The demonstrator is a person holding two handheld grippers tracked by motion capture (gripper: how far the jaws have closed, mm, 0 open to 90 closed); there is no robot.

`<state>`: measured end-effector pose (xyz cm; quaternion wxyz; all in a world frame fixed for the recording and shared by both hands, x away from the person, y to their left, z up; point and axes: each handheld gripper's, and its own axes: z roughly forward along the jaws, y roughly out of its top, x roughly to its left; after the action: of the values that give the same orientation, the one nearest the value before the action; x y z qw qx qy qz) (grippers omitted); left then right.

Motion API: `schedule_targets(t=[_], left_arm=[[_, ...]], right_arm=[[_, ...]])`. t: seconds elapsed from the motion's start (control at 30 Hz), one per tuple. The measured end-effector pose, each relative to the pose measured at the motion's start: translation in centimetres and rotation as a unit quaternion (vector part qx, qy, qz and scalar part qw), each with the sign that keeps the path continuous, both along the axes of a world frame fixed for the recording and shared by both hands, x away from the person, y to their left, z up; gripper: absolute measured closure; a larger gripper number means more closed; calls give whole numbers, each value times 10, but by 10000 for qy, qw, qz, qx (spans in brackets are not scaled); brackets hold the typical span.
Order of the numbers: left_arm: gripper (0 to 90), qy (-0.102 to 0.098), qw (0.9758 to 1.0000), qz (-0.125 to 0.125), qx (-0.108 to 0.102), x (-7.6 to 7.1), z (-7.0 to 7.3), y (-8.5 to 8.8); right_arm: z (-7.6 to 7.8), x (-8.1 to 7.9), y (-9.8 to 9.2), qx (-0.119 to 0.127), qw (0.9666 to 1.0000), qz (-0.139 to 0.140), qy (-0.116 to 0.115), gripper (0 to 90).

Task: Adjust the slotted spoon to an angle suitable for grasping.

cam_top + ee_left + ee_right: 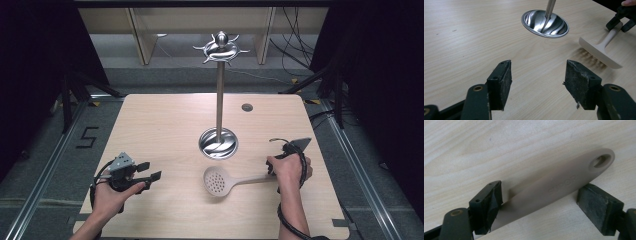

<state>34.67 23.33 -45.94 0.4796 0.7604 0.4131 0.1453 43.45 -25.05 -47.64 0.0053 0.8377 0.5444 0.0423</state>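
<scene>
Skimmer spoon [220,180], pale and perforated, is laid flat on the table [165,125], its handle between the spread jaws of the right gripper [537,207], which are set wide around it; whether the near pad touches it cannot be told. It is judged light, stiff and somewhat smooth, best taken mid-handle, short of the hanging hole. The left gripper [537,82] is held wide and empty, with the steel stand [219,100] ahead of it. The spoon's bowl is cut off in the right gripper view, and the handle's embossed lettering is too faint to read.
</scene>
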Motion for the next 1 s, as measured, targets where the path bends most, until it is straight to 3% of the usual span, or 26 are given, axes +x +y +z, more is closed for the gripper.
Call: schedule_targets(t=[0.07,0.1,0.23,0.27,0.3,0.33,0.37,0.43,0.6,0.63,0.7,0.73,0.8,0.83,0.9,0.97,1.0], left_arm=[[374,4,10000,5,-22,0,0,-1],[375,5,10000,-4,1,0,0,0],[376,-3,10000,6,-4,0,-1,0],[376,-2,10000,8,-2,0,-1,0],[377,-2,10000,6,3,0,-1,0],[377,-2,10000,6,3,0,-1,0],[377,13,10000,19,26,0,-1,0],[378,1,10000,14,51,0,-1,0],[379,27,10000,15,21,0,-2,0],[379,27,10000,7,-13,0,-2,0],[379,2,10000,-9,-1,1,-2,0],[379,4,10000,-10,0,1,-2,0],[380,40,10000,47,33,0,-1,0],[379,43,10000,50,42,0,-1,0],[380,39,10000,52,41,0,-1,0],[380,24,10000,16,10,0,-1,1],[380,24,10000,16,10,0,-1,1]], right_arm=[[1,1,4,-16,10000,-73,44,236],[1,1,1,-139,9995,276,14,267],[3,2,4,-201,9990,387,32,357],[3,2,1,-275,9975,650,31,375],[2,3,1,-296,9968,742,7,392],[2,3,1,-296,9968,742,7,392],[4,6,7,-227,9987,439,129,434],[4,6,3,-363,9942,1011,23,473],[4,8,6,-406,9910,1266,-117,567],[6,10,7,-389,9909,1287,-15,583],[5,10,4,-415,9867,1571,-73,615],[6,11,5,-384,9867,1579,-67,629],[7,11,13,-231,9926,1194,-24,651],[6,12,11,-278,9906,1336,-97,658],[5,11,12,-231,9901,1371,-214,671],[6,12,9,-316,9856,1658,-131,680],[6,12,9,-316,9856,1658,-131,680]])
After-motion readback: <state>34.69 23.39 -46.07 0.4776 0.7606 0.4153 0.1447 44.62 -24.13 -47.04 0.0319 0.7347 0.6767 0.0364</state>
